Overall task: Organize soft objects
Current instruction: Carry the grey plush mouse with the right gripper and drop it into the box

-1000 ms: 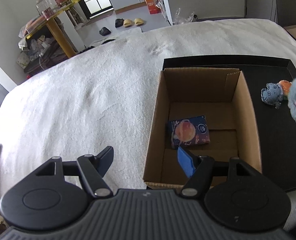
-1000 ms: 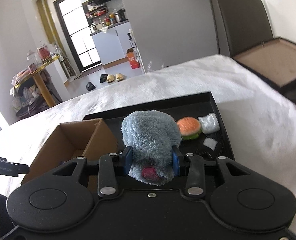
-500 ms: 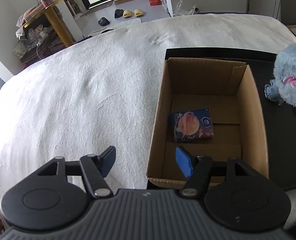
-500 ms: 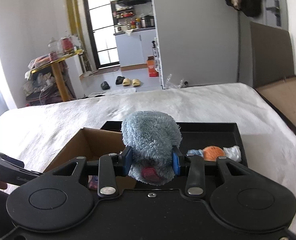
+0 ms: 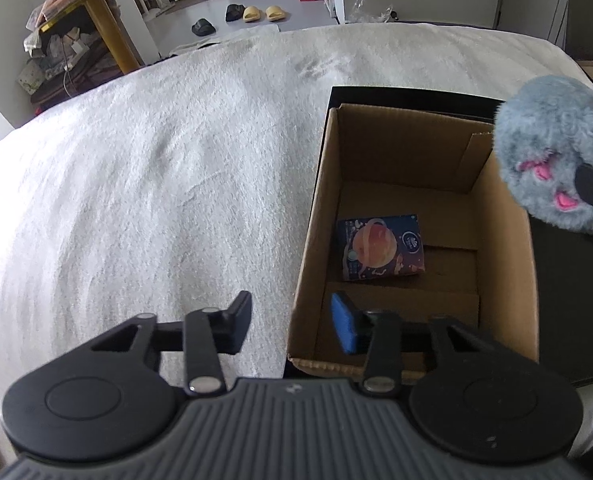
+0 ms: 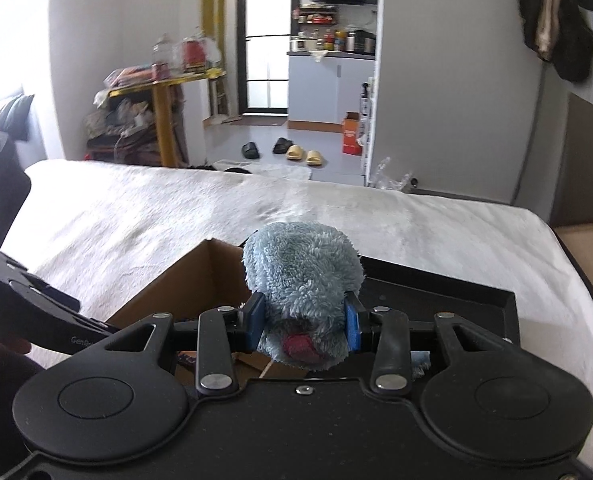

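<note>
Right, my right gripper (image 6: 304, 326) pinches fluffy blue-grey plush toy (image 6: 302, 280) over the cardboard box (image 5: 316, 216) rim; left gripper (image 5: 292, 320), jaws just closing, straddles the box wall without pressing it; white fuzzy bed (image 5: 156, 180).

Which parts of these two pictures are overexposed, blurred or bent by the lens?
Left wrist view: the white blanket curves strongly from fisheye distortion; the cardboard box stays sharp. Right wrist view: daylight glares at the left edge, and the blue plush toy is slightly soft.
</note>
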Tool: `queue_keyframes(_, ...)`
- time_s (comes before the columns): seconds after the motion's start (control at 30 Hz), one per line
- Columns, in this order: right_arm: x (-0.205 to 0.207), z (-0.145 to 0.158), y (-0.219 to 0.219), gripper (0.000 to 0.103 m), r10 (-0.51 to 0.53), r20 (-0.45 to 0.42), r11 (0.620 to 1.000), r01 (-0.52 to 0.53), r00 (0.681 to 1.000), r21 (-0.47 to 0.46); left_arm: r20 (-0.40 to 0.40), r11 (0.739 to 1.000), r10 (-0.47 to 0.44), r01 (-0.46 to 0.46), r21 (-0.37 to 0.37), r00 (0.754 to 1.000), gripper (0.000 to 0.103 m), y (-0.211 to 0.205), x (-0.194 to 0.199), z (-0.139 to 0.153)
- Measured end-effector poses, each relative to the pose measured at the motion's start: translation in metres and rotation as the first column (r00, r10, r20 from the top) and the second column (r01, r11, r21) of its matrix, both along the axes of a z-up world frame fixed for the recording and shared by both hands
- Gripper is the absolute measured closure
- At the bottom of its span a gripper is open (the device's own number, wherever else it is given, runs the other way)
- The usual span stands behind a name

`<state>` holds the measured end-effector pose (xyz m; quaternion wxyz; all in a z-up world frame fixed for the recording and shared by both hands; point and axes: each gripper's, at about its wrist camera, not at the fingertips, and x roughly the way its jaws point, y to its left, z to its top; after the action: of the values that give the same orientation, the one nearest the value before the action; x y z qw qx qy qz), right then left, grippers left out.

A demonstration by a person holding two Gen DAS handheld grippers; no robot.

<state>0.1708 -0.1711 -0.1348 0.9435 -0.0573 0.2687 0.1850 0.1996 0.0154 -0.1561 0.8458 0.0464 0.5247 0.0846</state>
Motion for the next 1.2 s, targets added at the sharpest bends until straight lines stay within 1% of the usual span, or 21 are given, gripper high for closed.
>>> queue_keyframes(0.03, 0.001, 0.000, 0.003, 0.064, 0.011, 0.000, 1.000, -0.011, 1.000, -0.008, -0.004, 1.000, 0.005, -0.005, -0.006, 1.000, 0.070, 0.002, 0.000, -0.001)
queue_keyframes(0.13, 0.004, -0.001, 0.013, 0.064, 0.050, 0.003, 0.998, -0.050, 0.999, -0.042, -0.009, 0.999, 0.009, -0.009, -0.031, 1.000, 0.075, 0.005, 0.002, -0.003)
queue_keyframes(0.3, 0.011, -0.003, 0.031, 0.064, 0.091, 0.003, 0.990, -0.090, 0.996, -0.107, -0.011, 0.999, 0.002, -0.003, -0.049, 1.000, 0.085, 0.007, 0.003, -0.006)
queue_keyframes(0.43, 0.014, -0.003, 0.043, 0.064, 0.123, 0.009, 0.982, -0.120, 0.992, -0.148, -0.018, 0.996, 0.009, -0.011, -0.088, 1.000, 0.092, 0.013, 0.005, -0.009)
queue_keyframes(0.73, 0.025, -0.009, 0.067, 0.063, 0.185, -0.004, 0.961, -0.181, 0.983, -0.208, -0.004, 0.992, 0.017, -0.018, -0.125, 1.000, 0.094, 0.020, 0.003, -0.010)
queue_keyframes(0.8, 0.026, -0.010, 0.073, 0.060, 0.206, -0.005, 0.955, -0.202, 0.979, -0.218, -0.003, 0.991, 0.023, -0.023, -0.135, 1.000, 0.094, 0.022, 0.004, -0.010)
queue_keyframes(0.83, 0.028, -0.011, 0.075, 0.053, 0.210, -0.007, 0.952, -0.206, 0.978, -0.227, -0.004, 0.990, 0.024, -0.024, -0.137, 1.000, 0.093, 0.023, 0.004, -0.010)
queue_keyframes(0.87, 0.029, -0.013, 0.078, 0.046, 0.210, -0.017, 0.947, -0.208, 0.978, -0.245, -0.006, 0.990, 0.022, -0.023, -0.140, 1.000, 0.093, 0.023, 0.004, -0.011)
queue_keyframes(0.9, 0.029, -0.016, 0.081, 0.044, 0.199, -0.027, 0.941, -0.199, 0.980, -0.274, -0.005, 0.990, 0.020, -0.020, -0.138, 1.000, 0.093, 0.023, 0.005, -0.011)
queue_keyframes(0.97, 0.028, -0.017, 0.080, 0.044, 0.182, -0.024, 0.939, -0.181, 0.983, -0.291, -0.007, 0.991, 0.013, -0.014, -0.130, 1.000, 0.093, 0.021, 0.005, -0.012)
queue_keyframes(1.07, 0.024, -0.014, 0.070, 0.043, 0.157, -0.036, 0.951, -0.161, 0.987, -0.266, -0.010, 0.991, 0.010, -0.011, -0.134, 1.000, 0.093, 0.021, 0.006, -0.012)
queue_keyframes(1.2, 0.020, -0.013, 0.056, 0.043, 0.124, -0.036, 0.957, -0.129, 0.992, -0.259, -0.013, 0.991, 0.012, -0.014, -0.133, 1.000, 0.091, 0.022, 0.005, -0.011)
